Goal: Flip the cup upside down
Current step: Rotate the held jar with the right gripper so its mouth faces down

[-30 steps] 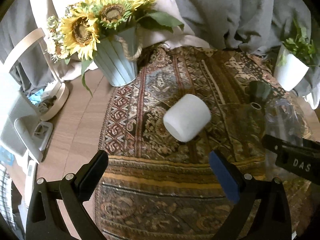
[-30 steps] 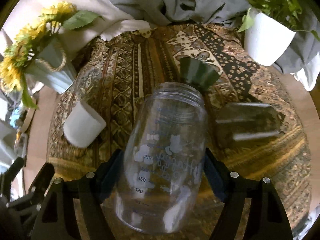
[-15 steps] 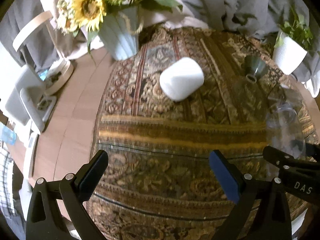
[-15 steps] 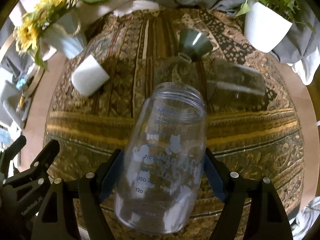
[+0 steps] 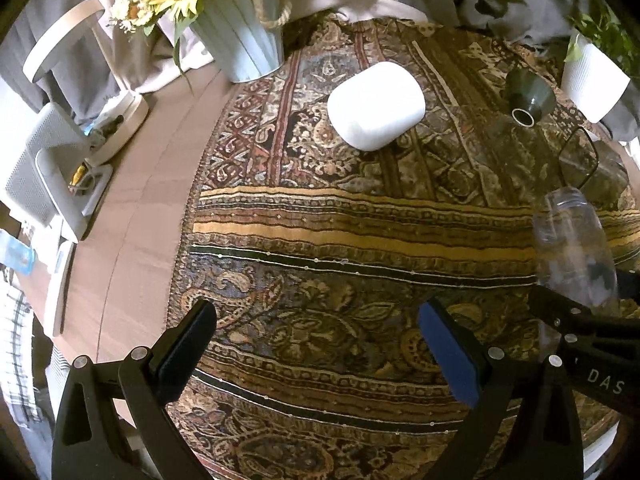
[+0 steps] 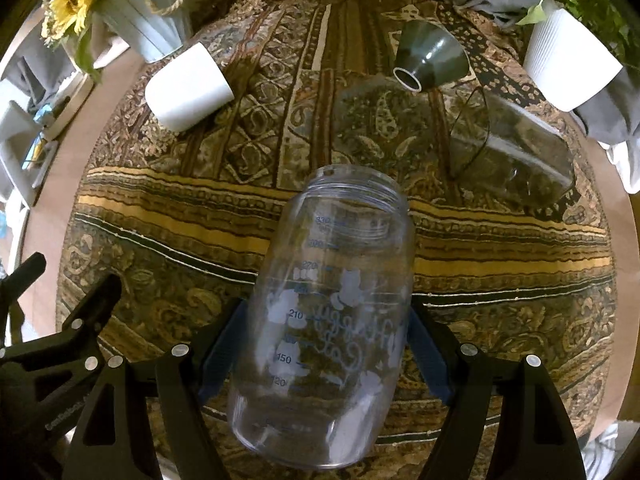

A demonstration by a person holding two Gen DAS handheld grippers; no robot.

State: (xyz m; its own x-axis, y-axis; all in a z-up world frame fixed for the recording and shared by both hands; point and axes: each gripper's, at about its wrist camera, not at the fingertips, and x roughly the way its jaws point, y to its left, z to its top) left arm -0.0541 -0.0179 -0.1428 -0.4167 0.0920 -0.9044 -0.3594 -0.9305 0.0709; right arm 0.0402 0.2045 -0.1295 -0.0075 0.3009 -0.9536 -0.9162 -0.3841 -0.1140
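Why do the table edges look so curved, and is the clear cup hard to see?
Left wrist view: the fisheye lens bows the patterned cloth into a dome; the clear cup is faint at the frame's right edge. Right wrist view: same bowing, with dark corners; the cup in the right hand-held gripper is sharp enough to read its printed scale, with soft glare on it.

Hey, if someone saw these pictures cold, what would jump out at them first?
The clear bottle with printed measuring marks, clamped in the right gripper above the patterned cloth, fills the right view. Next, the white cup lying on its side at the cloth's far end, beside the sunflower pot. The left gripper is open with nothing between its fingers.
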